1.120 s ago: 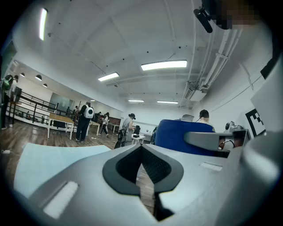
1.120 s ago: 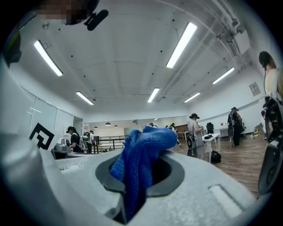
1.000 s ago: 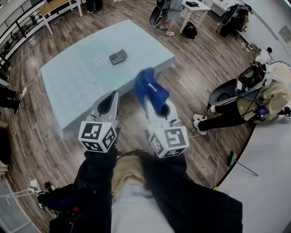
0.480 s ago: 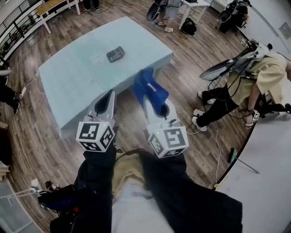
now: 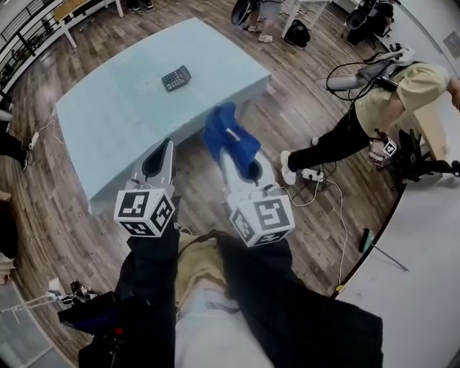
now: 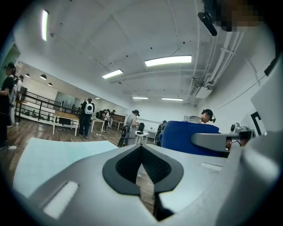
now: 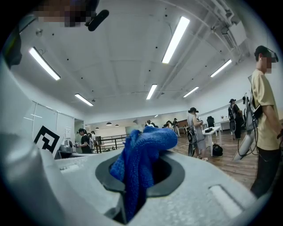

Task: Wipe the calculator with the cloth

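A dark calculator point(image 5: 176, 77) lies on the far part of the pale blue table point(image 5: 108, 122) in the head view. Both grippers hang in the air on my side of the table's near edge, well short of the calculator. My right gripper point(image 5: 231, 152) is shut on a blue cloth point(image 5: 228, 135) that bunches up past its tips. In the right gripper view the blue cloth point(image 7: 140, 155) fills the space between the jaws of the right gripper point(image 7: 135, 185). My left gripper point(image 5: 165, 146) is shut with nothing in it; the left gripper point(image 6: 142, 149) points over the table point(image 6: 48, 154).
A person in a yellow shirt point(image 5: 399, 90) bends over at the right, with cables point(image 5: 320, 183) on the wooden floor nearby. White desks point(image 5: 305, 8) and other people stand beyond the table. A white surface point(image 5: 424, 287) fills the lower right.
Both grippers kept their pose and drifted slightly left. The table and calculator slid up and left in the view. The person at the right moved and stretched out.
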Available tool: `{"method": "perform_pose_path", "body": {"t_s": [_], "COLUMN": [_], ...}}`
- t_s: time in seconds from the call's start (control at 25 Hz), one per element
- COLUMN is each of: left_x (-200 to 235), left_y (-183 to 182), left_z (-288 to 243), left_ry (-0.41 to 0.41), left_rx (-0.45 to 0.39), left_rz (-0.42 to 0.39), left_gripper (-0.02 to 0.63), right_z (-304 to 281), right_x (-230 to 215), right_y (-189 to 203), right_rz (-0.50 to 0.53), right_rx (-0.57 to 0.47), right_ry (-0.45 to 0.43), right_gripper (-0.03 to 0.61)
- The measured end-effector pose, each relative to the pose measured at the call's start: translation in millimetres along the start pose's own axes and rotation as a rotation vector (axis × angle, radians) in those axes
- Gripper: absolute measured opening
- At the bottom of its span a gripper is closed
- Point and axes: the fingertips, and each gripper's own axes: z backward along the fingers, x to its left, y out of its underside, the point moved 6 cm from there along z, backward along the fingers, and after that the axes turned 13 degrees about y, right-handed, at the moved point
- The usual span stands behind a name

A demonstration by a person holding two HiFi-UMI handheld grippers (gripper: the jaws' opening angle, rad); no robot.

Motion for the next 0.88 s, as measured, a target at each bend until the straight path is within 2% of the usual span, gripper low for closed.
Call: {"method": "perform_pose_path", "body": {"t_s": [0.56, 0.88], "left_x": [7.4, 50.5], "left_y": [19.3, 19.6], "left_z": [-22.2, -47.2], "left_ry": [-0.030, -0.027], "left_rx": [0.021, 0.009], "left_rz": [0.017, 0.035], "left_gripper": [0.000, 0.000], "right_z": [-15.5, -58.2], "right_x": [-23.5, -17.4], "right_y": [19.7, 30.2], "right_rz": [-0.006, 0.013], "right_rx": [0.043, 0.061], "right_ry": [-0.005, 0.002], "right_gripper": [0.063, 0.063]}}
